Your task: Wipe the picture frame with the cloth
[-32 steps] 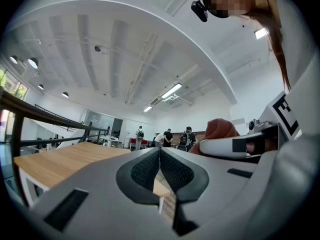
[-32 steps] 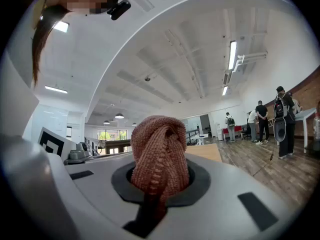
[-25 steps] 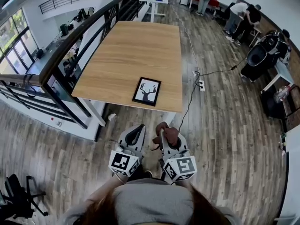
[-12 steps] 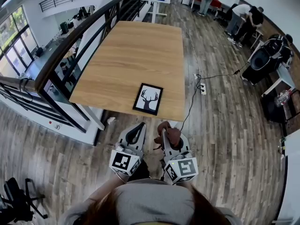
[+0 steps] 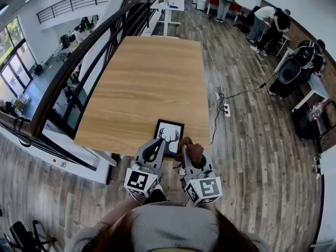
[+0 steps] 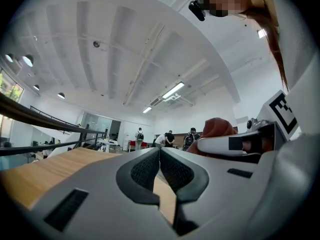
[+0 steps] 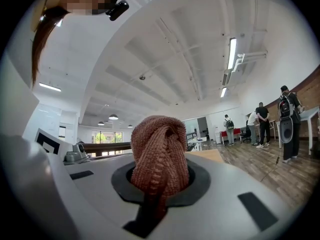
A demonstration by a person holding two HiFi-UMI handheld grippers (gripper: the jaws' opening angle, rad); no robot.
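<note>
Rust-brown cloth [image 7: 161,154] sits bunched in your right gripper [image 5: 185,149], jaws clamped on it; your left gripper [image 6: 160,165] is closed and empty. Just beyond, the picture frame [image 5: 169,133] lies at the near edge of the counter [image 5: 142,72]: lower the cloth flat, press lightly.

The wooden table [image 5: 147,83] carries a picture frame [image 5: 170,132], seemingly flat, near its front edge.

Left gripper [image 6: 160,159], jaws together, beside right gripper [image 5: 183,151], jaws tight on cloth [image 7: 160,149], both seemingly level.
</note>
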